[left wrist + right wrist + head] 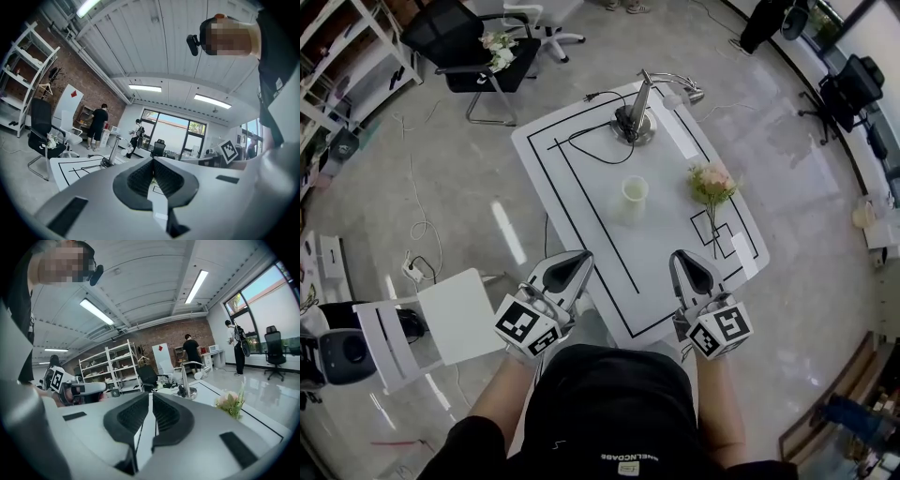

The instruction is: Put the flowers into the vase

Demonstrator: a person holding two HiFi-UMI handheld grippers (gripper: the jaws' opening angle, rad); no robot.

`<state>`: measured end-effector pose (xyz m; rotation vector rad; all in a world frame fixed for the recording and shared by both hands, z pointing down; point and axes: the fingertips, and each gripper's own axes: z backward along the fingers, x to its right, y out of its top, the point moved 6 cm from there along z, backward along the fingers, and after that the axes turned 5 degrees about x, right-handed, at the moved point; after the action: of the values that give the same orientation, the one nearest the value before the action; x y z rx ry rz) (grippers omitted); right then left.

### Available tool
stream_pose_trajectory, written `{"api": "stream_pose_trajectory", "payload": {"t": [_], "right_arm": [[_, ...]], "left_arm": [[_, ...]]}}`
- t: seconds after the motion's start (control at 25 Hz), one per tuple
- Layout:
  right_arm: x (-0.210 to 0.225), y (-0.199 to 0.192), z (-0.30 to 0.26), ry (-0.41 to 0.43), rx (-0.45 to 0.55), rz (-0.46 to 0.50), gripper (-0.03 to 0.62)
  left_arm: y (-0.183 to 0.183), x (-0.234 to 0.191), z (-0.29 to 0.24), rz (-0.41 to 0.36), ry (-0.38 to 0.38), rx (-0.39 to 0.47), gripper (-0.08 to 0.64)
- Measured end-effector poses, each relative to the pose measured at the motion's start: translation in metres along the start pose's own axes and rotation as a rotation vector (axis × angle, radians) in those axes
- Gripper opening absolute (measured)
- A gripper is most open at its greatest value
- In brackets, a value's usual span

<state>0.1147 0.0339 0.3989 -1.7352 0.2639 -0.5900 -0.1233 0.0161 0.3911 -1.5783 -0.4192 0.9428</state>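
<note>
On my left gripper (580, 256) the fingers (140, 177) are pressed together, holding nothing. The right gripper (681, 255) has its fingers (133, 417) closed to a sliver, also empty. Both pairs hang over the near end of the white bench (581, 197), whose near corner is hidden under the grippers and my body. One vase (635, 190) stands upright ahead, between the two pairs of fingers. In the left gripper view I cannot make it out. One bunch of flowers (712, 181) lies ahead of the right fingers, apart from the vase, its stems hard to trace. Beyond stands one desk lamp (636, 117). Off the bench, far ahead-left, a second bunch (499, 49) rests on a black chair (464, 42).
</note>
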Motion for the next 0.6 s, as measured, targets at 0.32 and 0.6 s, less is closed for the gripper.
{"api": "stream_pose_trajectory", "payload": {"t": [0.32,0.6], "right_arm": [[0.025,0.007,-0.01,0.008,-0.042,0.006,0.031],[0.069,0.013,-0.028,0.011,-0.127,0.006,0.124]], "left_arm": [[-0.005,0.001,-0.007,-0.006,0.025,-0.007,0.006],[-0.013,-0.001,-0.019,-0.001,0.069,-0.019,0.006]]}}
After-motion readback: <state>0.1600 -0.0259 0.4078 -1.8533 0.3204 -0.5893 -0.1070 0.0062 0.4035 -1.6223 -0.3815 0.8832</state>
